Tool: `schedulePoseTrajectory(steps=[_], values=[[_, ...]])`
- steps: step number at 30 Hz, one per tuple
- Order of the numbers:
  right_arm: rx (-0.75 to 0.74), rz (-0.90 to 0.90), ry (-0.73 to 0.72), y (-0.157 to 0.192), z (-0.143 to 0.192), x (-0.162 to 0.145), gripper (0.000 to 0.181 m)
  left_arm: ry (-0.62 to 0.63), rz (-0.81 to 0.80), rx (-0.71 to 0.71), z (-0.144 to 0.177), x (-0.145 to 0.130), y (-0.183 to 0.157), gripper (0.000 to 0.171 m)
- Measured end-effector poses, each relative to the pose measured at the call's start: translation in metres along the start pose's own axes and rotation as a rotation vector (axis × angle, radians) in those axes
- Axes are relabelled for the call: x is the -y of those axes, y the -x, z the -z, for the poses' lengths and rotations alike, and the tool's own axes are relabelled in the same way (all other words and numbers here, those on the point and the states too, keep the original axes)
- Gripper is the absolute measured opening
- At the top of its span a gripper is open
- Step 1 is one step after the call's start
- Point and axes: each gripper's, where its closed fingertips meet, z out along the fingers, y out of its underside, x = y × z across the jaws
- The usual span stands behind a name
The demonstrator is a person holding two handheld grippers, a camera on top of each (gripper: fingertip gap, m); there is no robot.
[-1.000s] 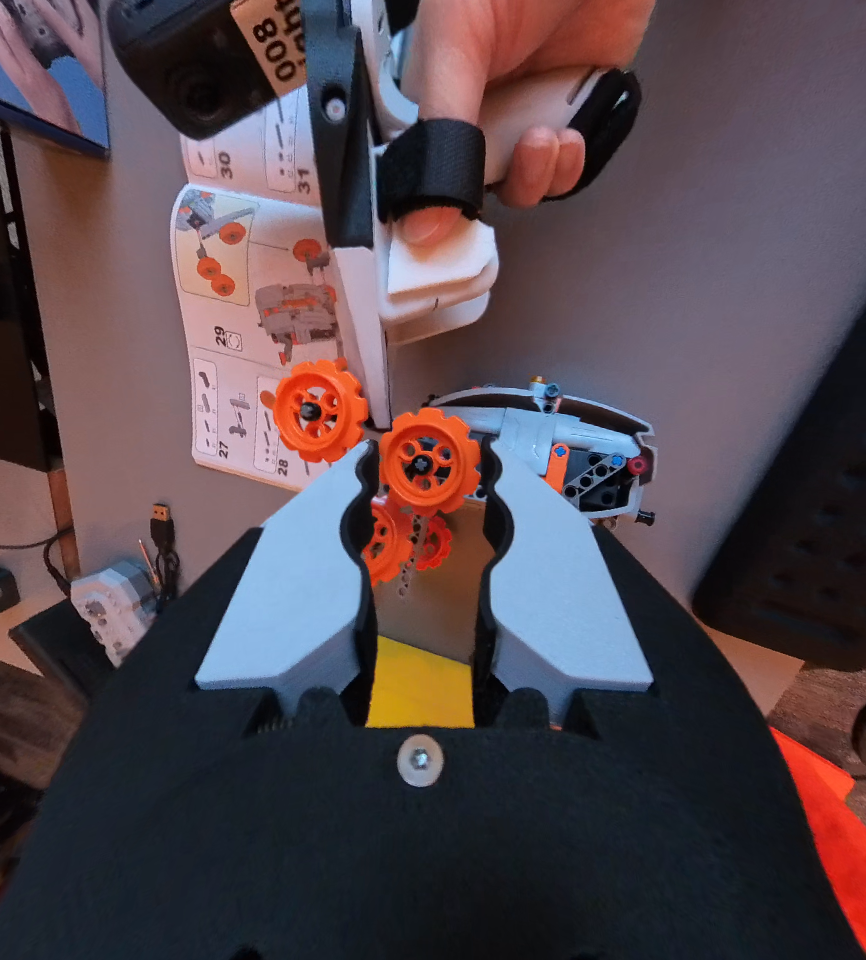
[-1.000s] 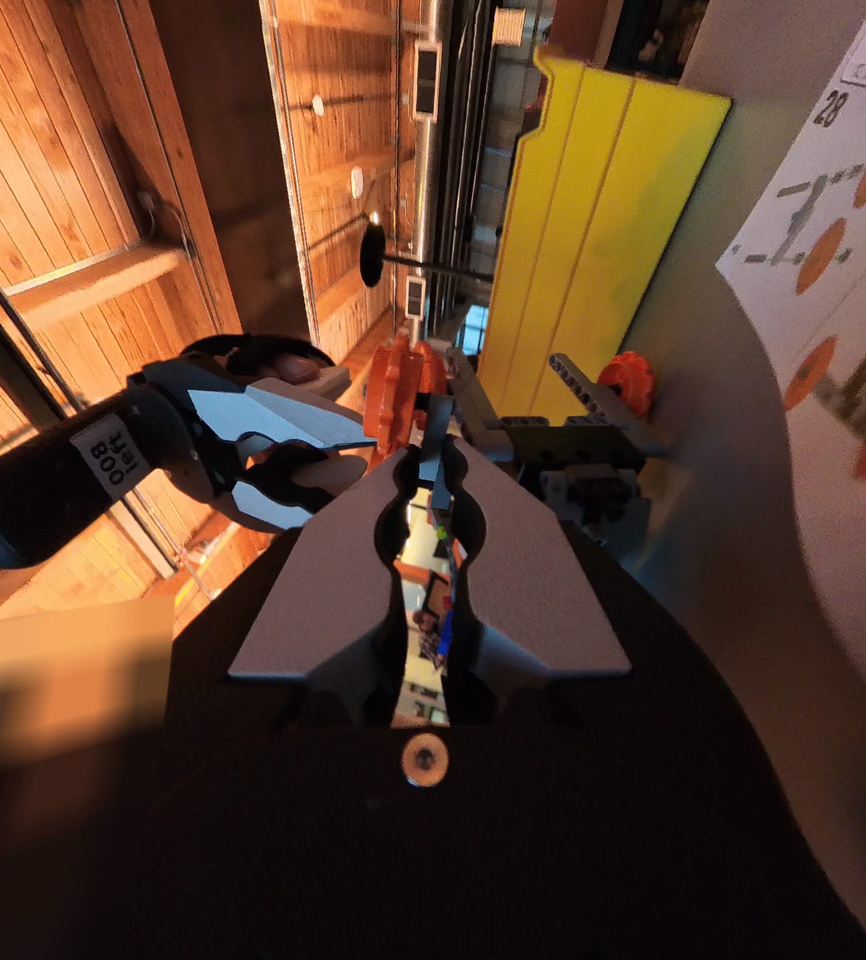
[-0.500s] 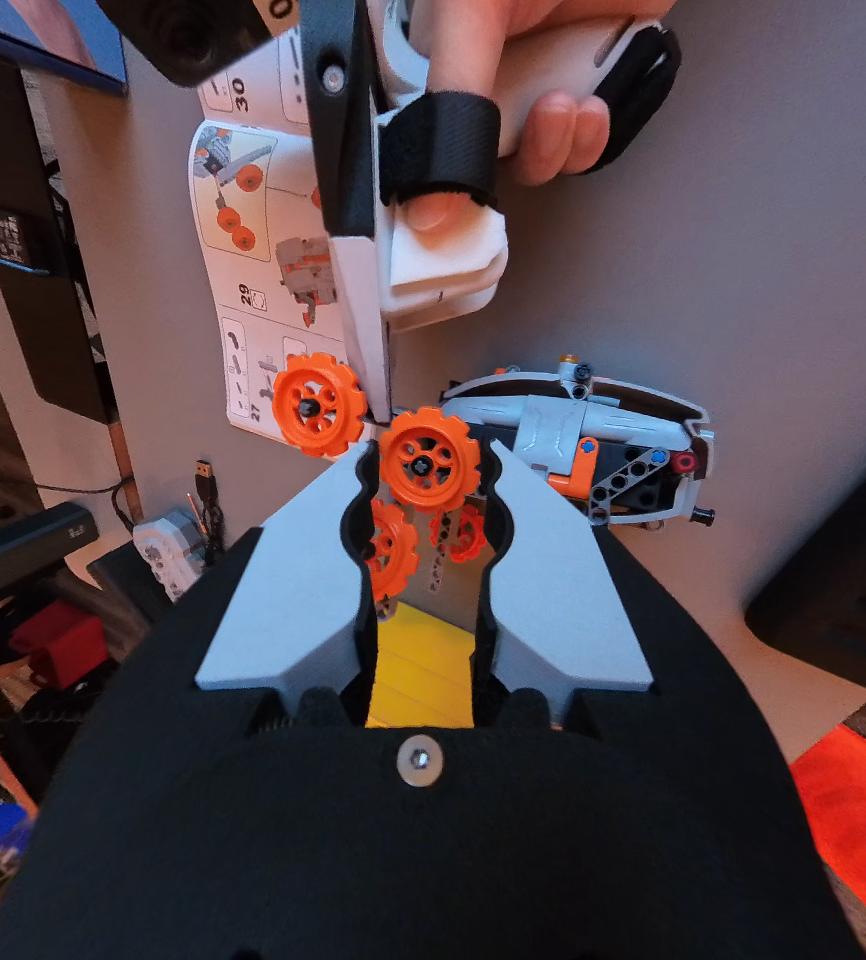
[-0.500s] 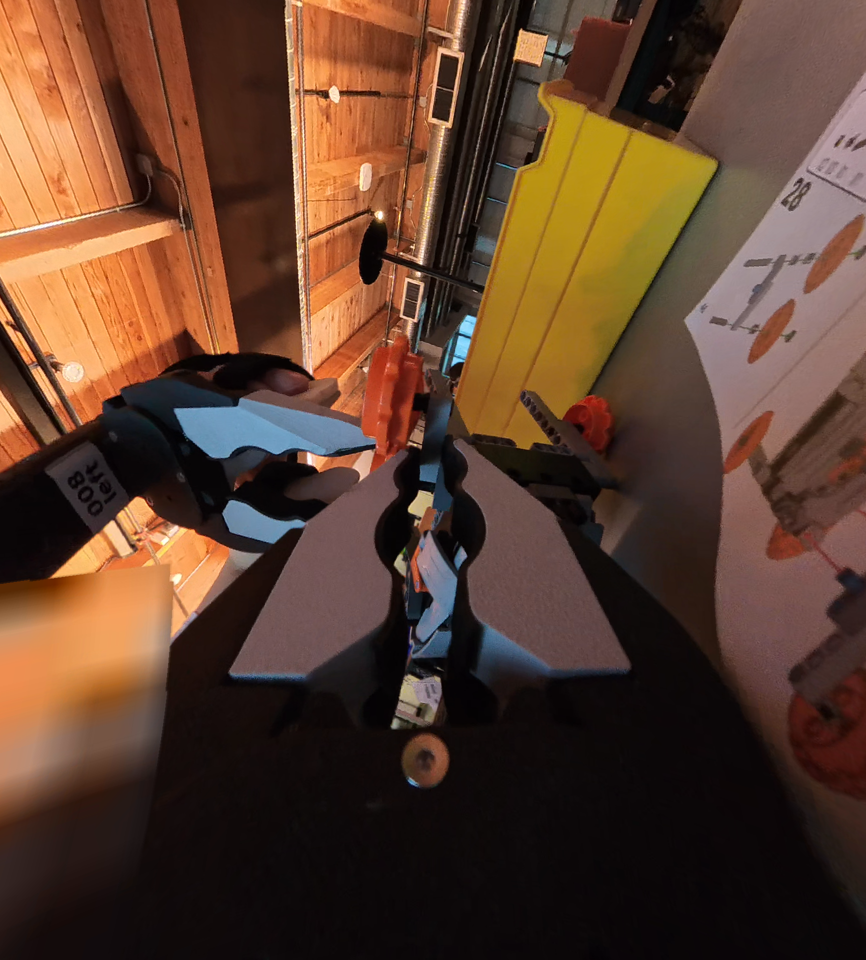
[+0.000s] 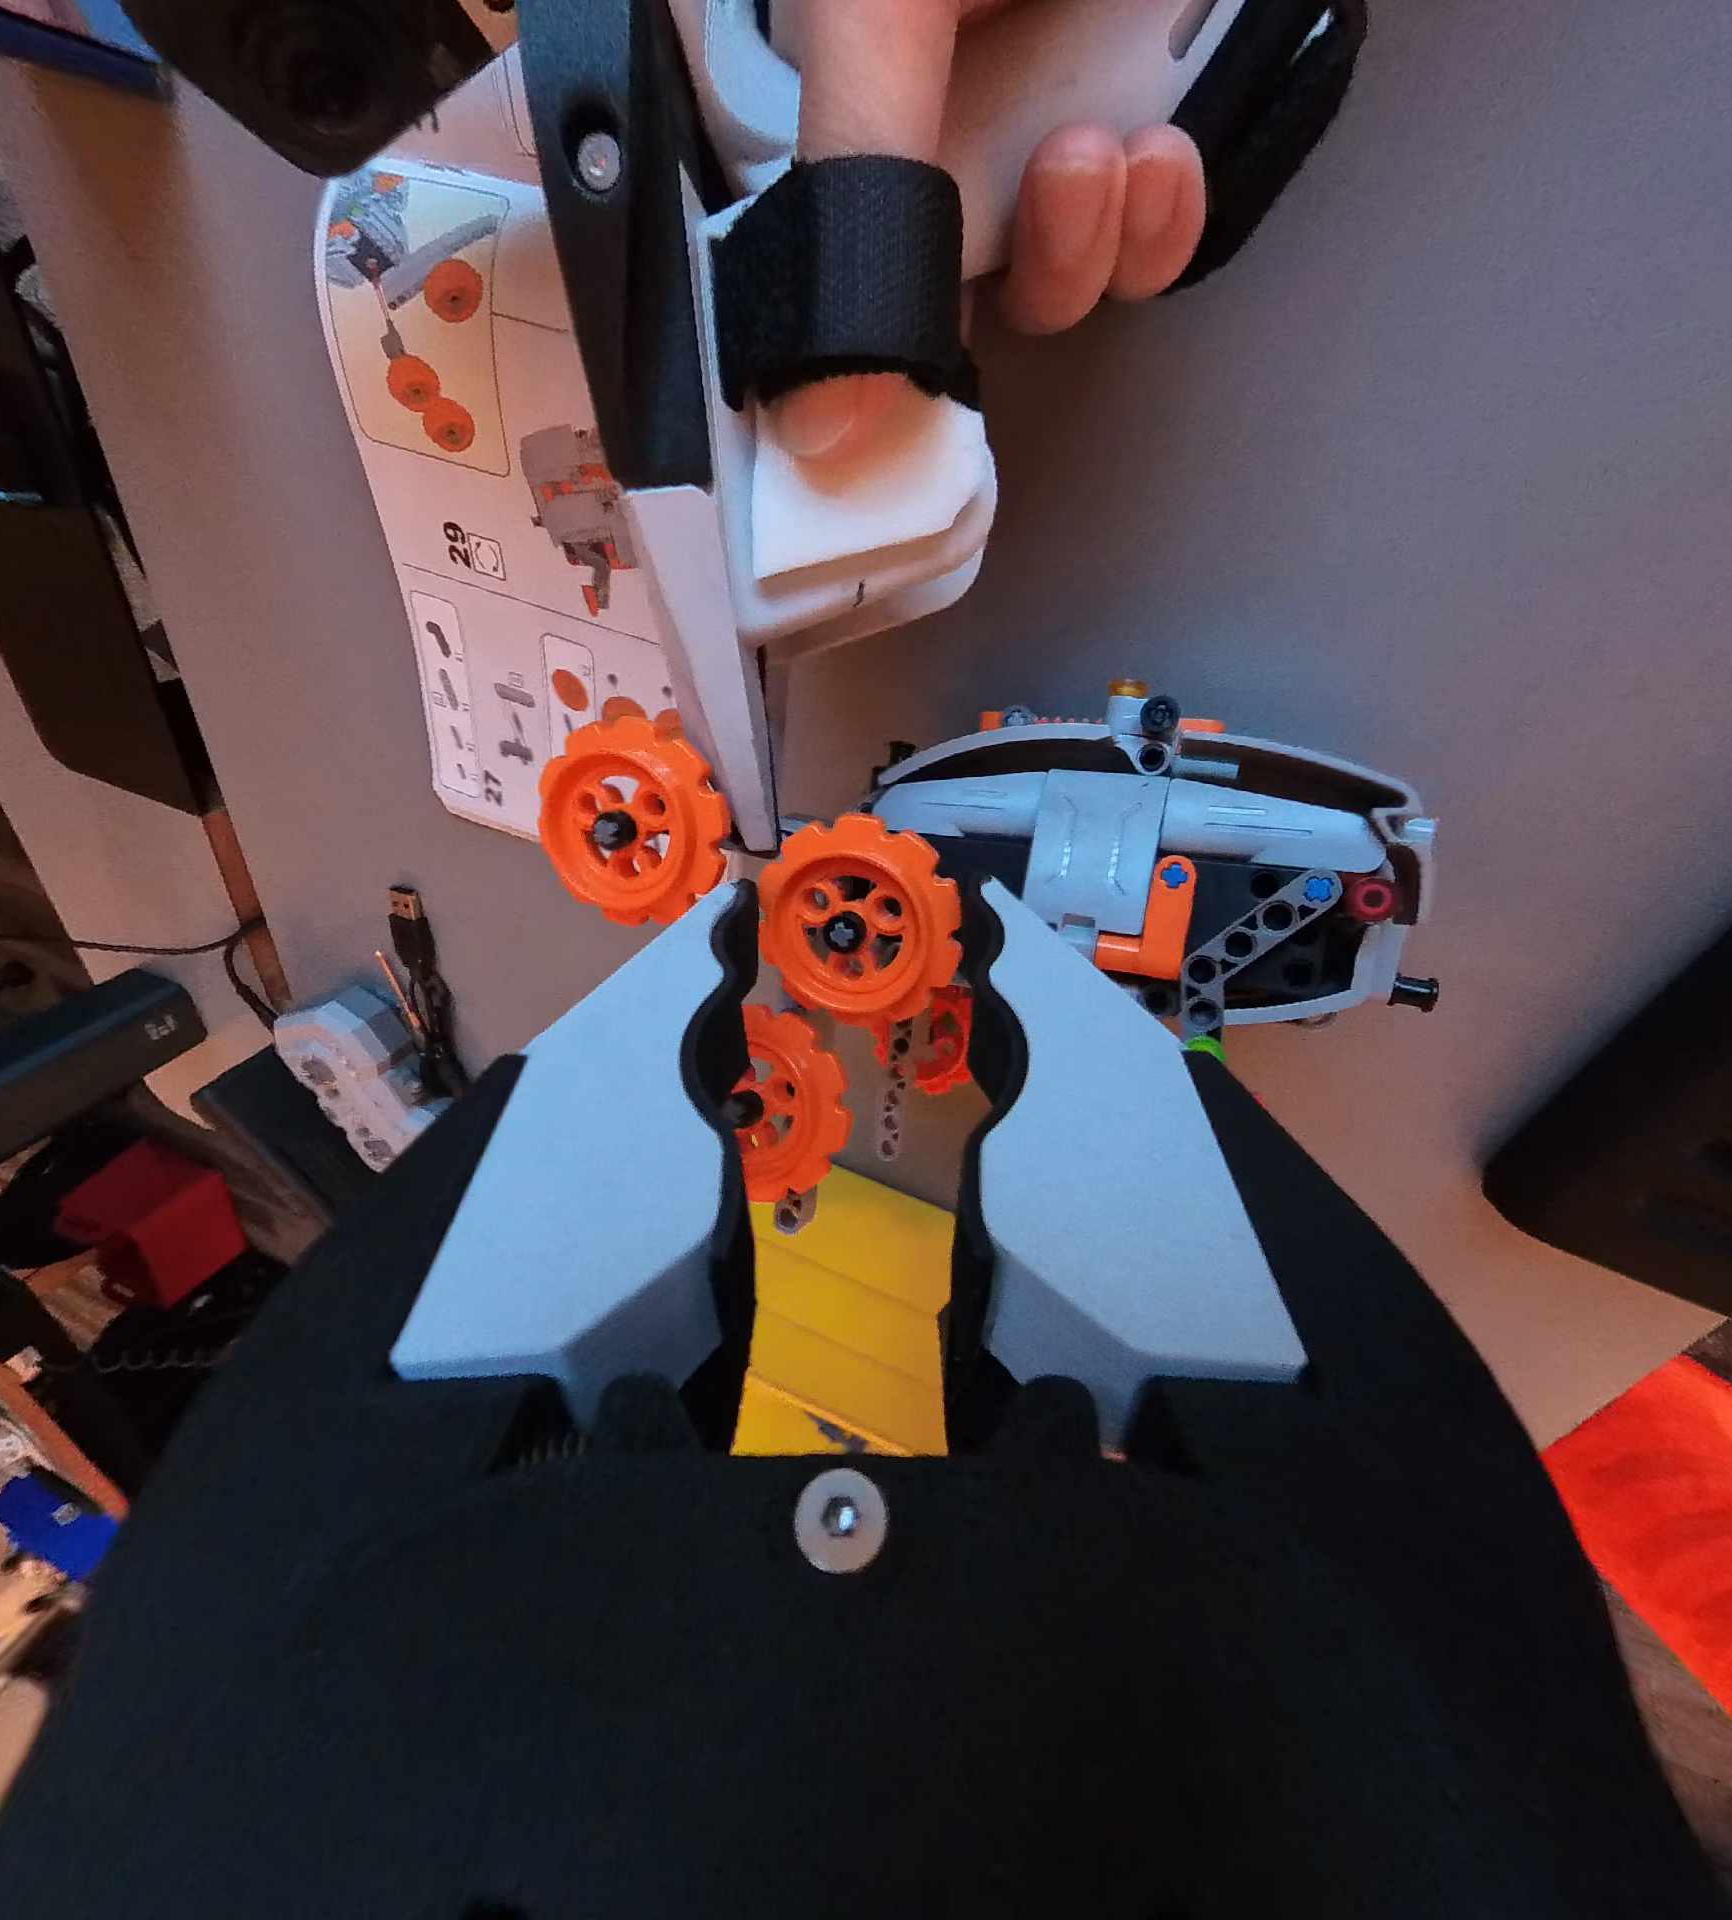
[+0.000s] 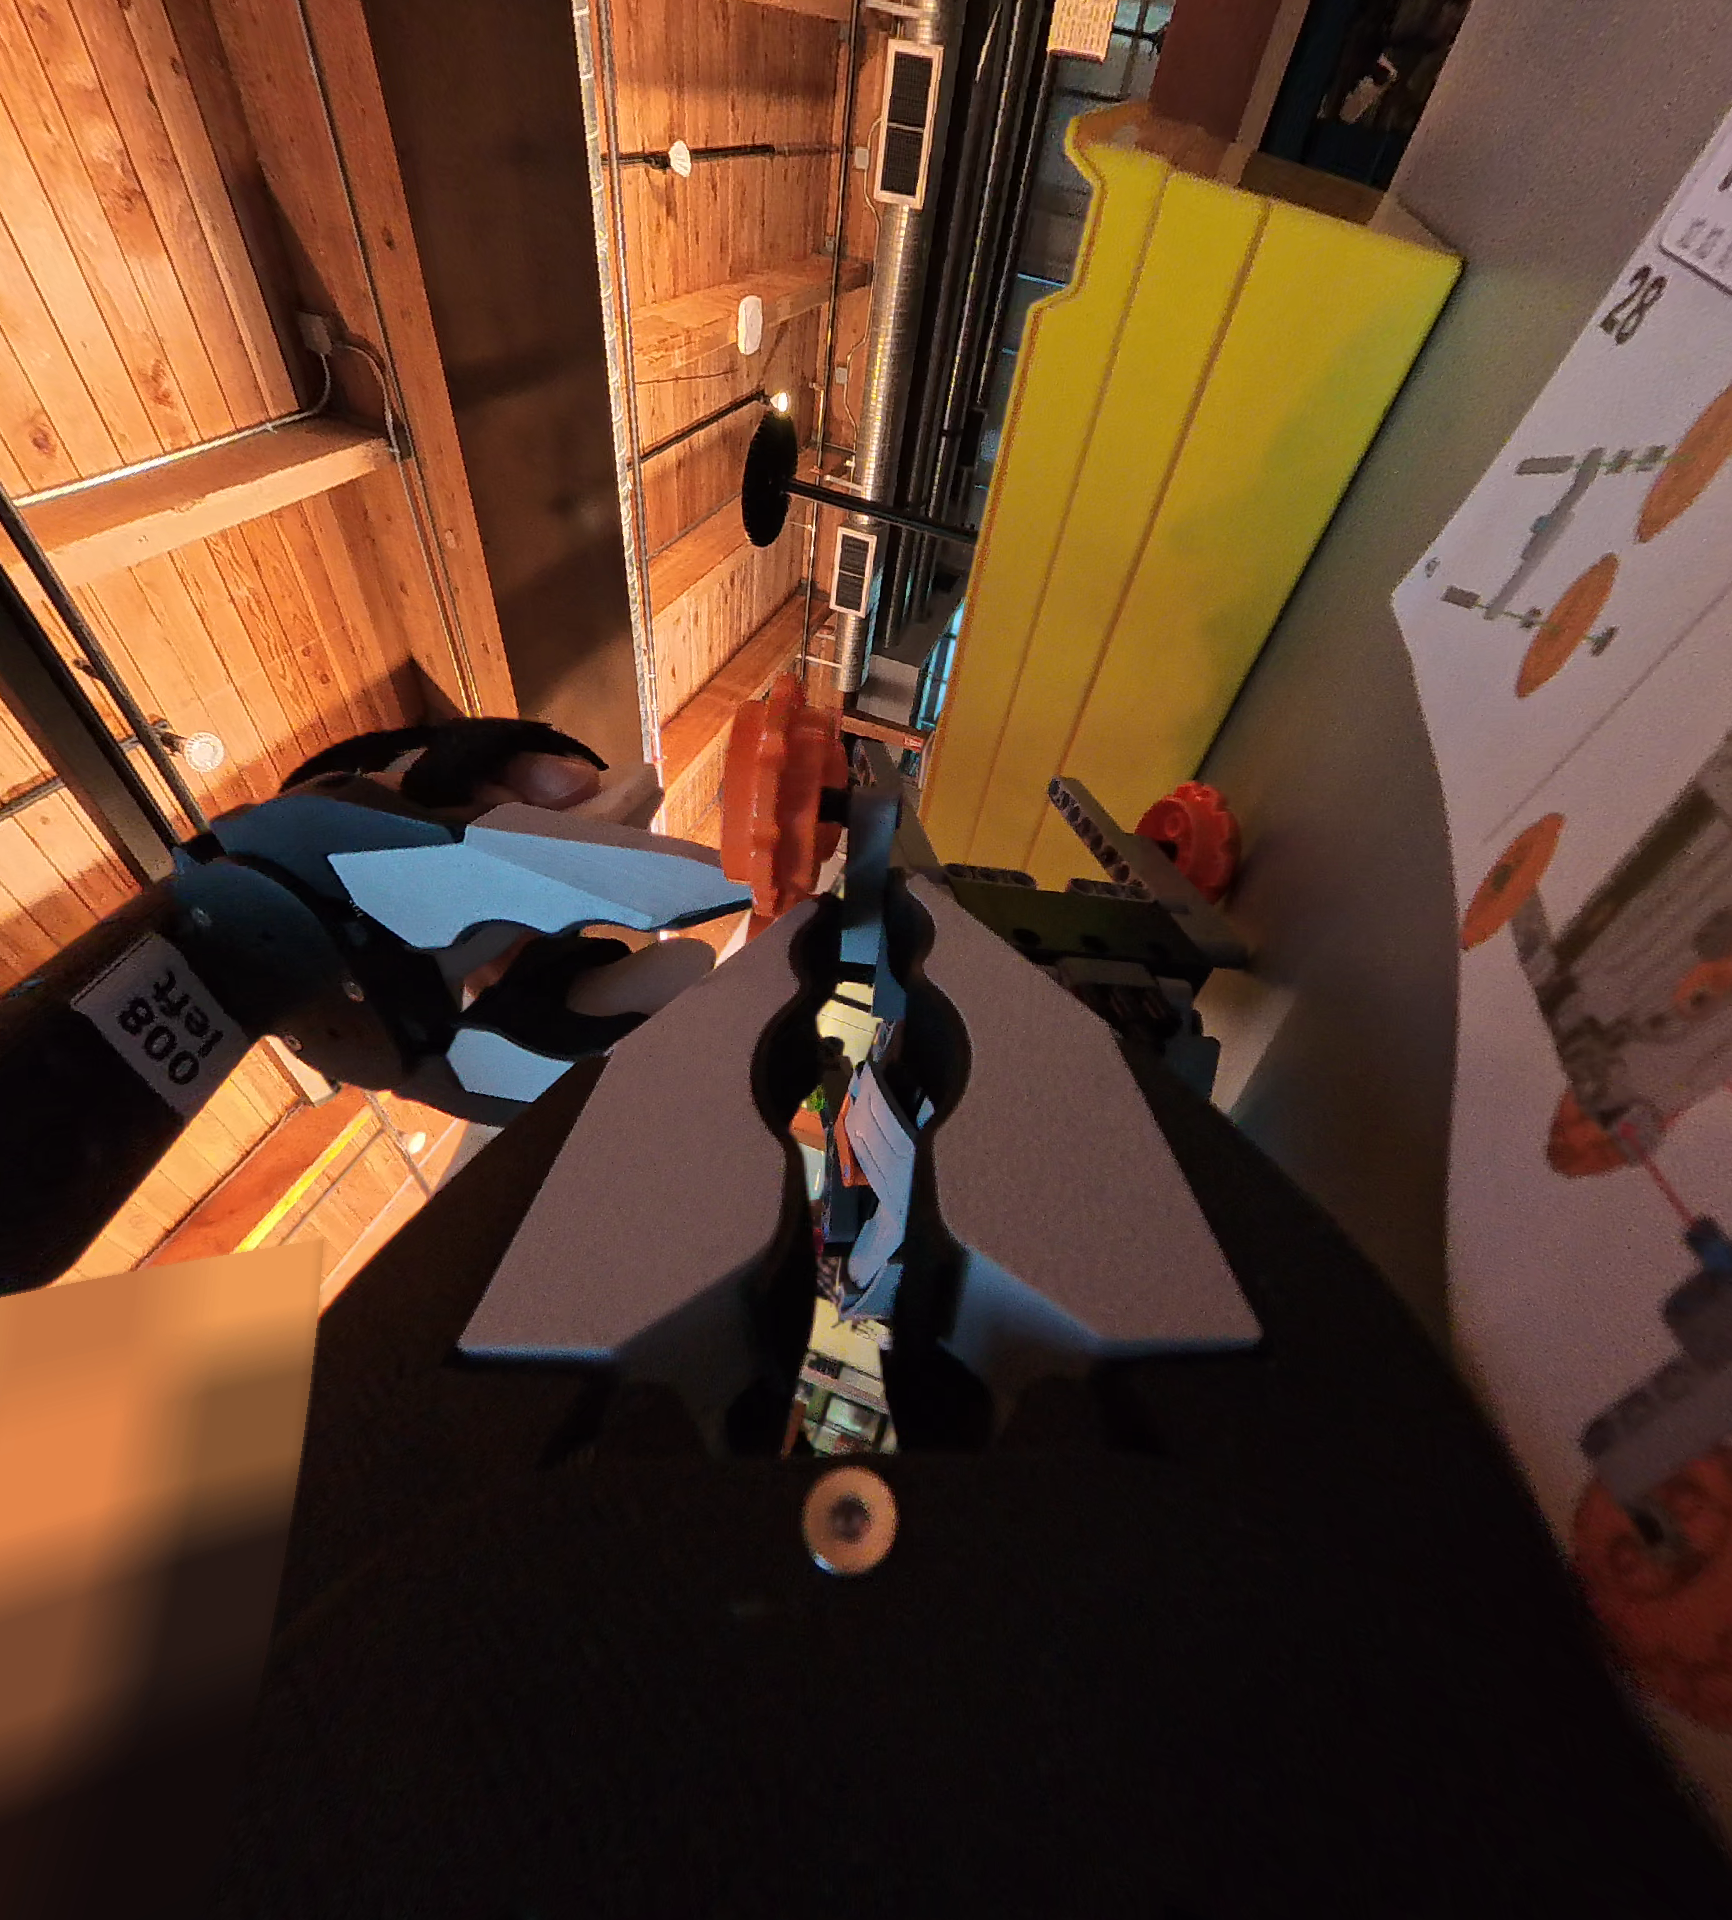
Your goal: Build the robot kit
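— Between the two grey fingers of the left claw (image 5: 857,899), what is held?

— An orange wheel (image 5: 857,925) with bumps round its edge is held there. The claw is closed only part way. The wheel is pinched on both sides, close to the tips.

— What is seen around that wheel?

— A second orange wheel (image 5: 628,821) is seen just beside it, at 10 o'clock. More orange wheels are seen lower down, at 6 o'clock, next to a thin grey bar with holes (image 5: 893,1081). A grey toy body (image 5: 1153,842) is laid on the grey table (image 5: 1516,468) at 3 o'clock.

— And the right claw (image 6: 867,904)?

— In the left wrist view it is seen coming in from 12 o'clock, and it is gripped by a hand (image 5: 1059,208). Its tips are set between the two upper wheels. In its own view it is closed almost all the way. A thin dark grey piece (image 6: 864,831) of the toy is squeezed between its fingers. The held wheel is seen edge-on at 11 o'clock from its tips, with the left claw at 9 o'clock.

— What else is found near?

— An open picture booklet (image 5: 488,623) is spread on the table, at 11 o'clock in the left wrist view. A yellow board (image 6: 1174,520) is seen at 1 o'clock in the right wrist view.
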Motion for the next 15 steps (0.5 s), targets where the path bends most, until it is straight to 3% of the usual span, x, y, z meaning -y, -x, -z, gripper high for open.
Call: schedulePoseTrajectory(steps=[15], values=[[-0.011, -0.026, -0.016, -0.004, -0.0047, -0.0015, 0.009, 0.04, 0.054, -0.025, -0.0014, -0.0076, 0.0001, 0.038]])
